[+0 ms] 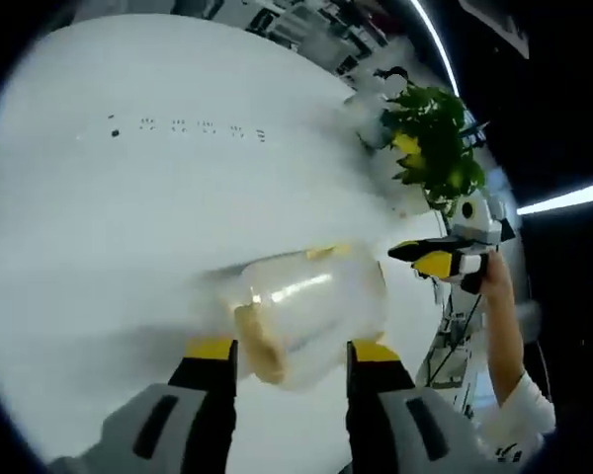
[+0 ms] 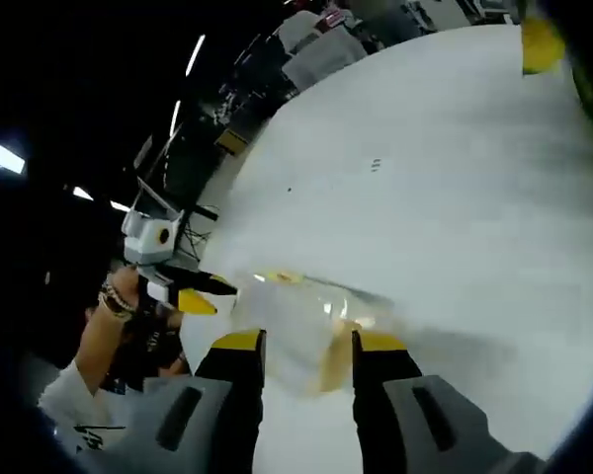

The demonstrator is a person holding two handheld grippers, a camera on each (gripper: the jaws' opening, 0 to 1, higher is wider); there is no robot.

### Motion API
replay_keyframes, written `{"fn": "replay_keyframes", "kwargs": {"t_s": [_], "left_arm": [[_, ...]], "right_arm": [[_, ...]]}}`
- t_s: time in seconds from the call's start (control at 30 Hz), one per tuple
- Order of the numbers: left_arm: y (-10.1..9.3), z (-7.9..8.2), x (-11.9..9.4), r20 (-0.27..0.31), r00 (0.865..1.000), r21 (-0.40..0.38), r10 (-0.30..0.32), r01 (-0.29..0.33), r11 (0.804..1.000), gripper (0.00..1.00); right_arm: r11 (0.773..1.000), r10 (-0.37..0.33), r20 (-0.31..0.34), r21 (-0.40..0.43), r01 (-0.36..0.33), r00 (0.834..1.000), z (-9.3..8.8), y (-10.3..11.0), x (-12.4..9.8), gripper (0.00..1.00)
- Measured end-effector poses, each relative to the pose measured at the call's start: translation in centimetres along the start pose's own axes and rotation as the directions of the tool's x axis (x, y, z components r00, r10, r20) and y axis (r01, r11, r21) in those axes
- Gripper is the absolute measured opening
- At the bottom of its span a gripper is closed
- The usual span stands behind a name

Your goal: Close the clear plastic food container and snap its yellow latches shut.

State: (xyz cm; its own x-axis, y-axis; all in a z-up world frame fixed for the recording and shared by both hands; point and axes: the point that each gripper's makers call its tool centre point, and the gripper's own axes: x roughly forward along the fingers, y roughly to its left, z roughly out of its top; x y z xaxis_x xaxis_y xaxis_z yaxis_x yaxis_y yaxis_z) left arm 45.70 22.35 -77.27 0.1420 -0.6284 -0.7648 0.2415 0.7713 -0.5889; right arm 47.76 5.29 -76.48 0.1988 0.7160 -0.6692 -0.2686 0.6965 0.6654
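Left gripper view: the clear plastic food container point(image 1: 311, 311) lies on the white tabletop point(image 1: 128, 197), just ahead of the left hand-held gripper point(image 1: 292, 354), whose jaws stand apart with nothing between them. The right hand-held gripper point(image 1: 437, 259) enters from the right, held by a hand point(image 1: 494, 281), its tips near the container's far side; they appear close together, but whether they are shut cannot be told here. In the right gripper view its own jaws point(image 2: 308, 346) stand parted and empty, the container point(image 2: 306, 331) directly in front.

Risks, as judged:
- The container is light and unrestrained; pressure from one side may slide or tip it on the smooth tabletop.
- A lid seated askew would prevent a latch from engaging.

Limits of visibility:
- Motion blur softens the container in both views; lid position cannot be determined.
- One yellow latch point(image 1: 321, 253) shows faintly; its state is unclear.
- A potted plant point(image 1: 435, 148) stands beyond, well apart
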Motion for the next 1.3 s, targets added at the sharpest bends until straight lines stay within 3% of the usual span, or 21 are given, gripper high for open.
{"fn": "replay_keyframes", "kwargs": {"t_s": [0.07, 0.1, 0.2, 0.37, 0.53, 0.83, 1.3], "left_arm": [[-0.3, 0.0, 0.2, 0.008, 1.0, -0.002, -0.006, 0.006, 1.0, 0.36], [-0.8, -0.5, 0.3, -0.022, 0.999, -0.019, -0.03, 0.03, 0.999, 0.35], [-0.7, -0.5, 0.3, -0.028, 1.0, -0.015, -0.006, 0.006, 1.0, 0.34], [-0.4, -1.2, 0.7, -0.059, 0.998, -0.011, 0.019, -0.02, 1.0, 0.29], [0.1, -1.3, 0.7, -0.066, 0.997, -0.002, 0.048, -0.048, 0.999, 0.22], [0.4, -2.2, 0.6, -0.089, 0.99, 0.061, 0.109, -0.104, 0.993, 0.23], [0.9, -2.9, 0.3, -0.128, 0.987, 0.053, 0.098, -0.092, 0.994, 0.21]], "right_arm": [[1.0, -0.007, -0.053, -0.012, 0.006, 0.999, -1.4, 0.2, 0.5, 0.32], [1.0, -0.008, -0.063, -0.025, 0.006, 0.998, -1.6, 0.3, 0.7, 0.3], [0.997, -0.05, -0.106, -0.066, 0.043, 0.993, -2.7, 0.2, 1.3, 0.26], [0.993, -0.084, -0.124, -0.09, 0.073, 0.989, -3.3, 0.4, 1.8, 0.22], [0.994, -0.071, -0.128, -0.086, 0.06, 0.989, -4.0, 1.0, 1.9, 0.22], [0.995, -0.043, -0.138, -0.093, 0.03, 0.99, -5.2, 2.2, 2.4, 0.21], [0.998, -0.006, -0.135, -0.065, -0.003, 0.991, -4.9, 2.4, 2.9, 0.19]]}}
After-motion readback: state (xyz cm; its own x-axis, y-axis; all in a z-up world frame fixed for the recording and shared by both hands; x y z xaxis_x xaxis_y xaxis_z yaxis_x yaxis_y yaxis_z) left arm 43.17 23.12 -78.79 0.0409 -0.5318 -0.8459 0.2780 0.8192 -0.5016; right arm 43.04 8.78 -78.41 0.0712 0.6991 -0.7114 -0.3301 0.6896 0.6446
